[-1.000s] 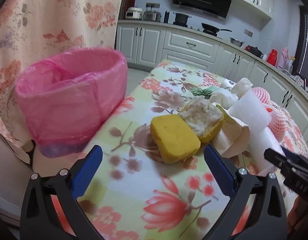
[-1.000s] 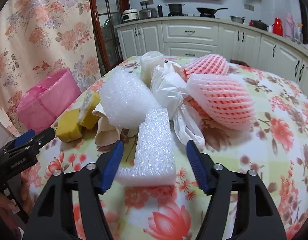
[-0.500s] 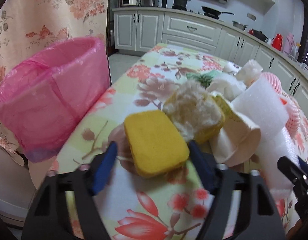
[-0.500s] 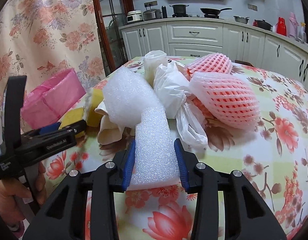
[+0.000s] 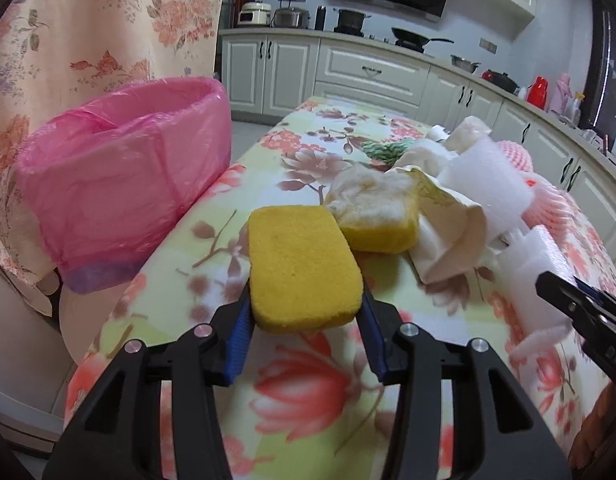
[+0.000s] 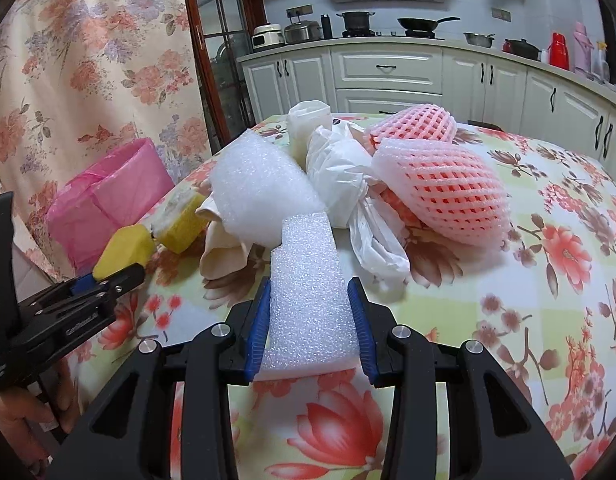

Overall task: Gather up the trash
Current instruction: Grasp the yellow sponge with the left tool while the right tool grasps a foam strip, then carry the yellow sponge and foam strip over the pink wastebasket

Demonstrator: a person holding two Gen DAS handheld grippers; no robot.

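My left gripper (image 5: 306, 312) has its blue pads against both sides of a yellow sponge (image 5: 302, 268), and its jaws are still closing. The same sponge (image 6: 122, 250) and the left gripper (image 6: 104, 280) show at the left of the right wrist view. My right gripper (image 6: 309, 316) is shut on a white foam strip (image 6: 308, 280) lying on the flowered tablecloth (image 6: 507, 320). A bin lined with a pink bag (image 5: 124, 196) stands off the table's left edge.
A second yellow sponge with white fluff (image 5: 377, 212), a beige cloth (image 5: 447, 236), a white foam roll (image 6: 260, 196), a white plastic bag (image 6: 347, 184) and two pink foam nets (image 6: 439, 192) are piled on the table. Kitchen cabinets (image 6: 387, 76) run behind. A flowered curtain (image 5: 88, 32) hangs left.
The left gripper moved in around the yellow sponge and its jaws narrowed from wide apart onto it. The right gripper's jaws narrowed onto the foam strip, then kept still.
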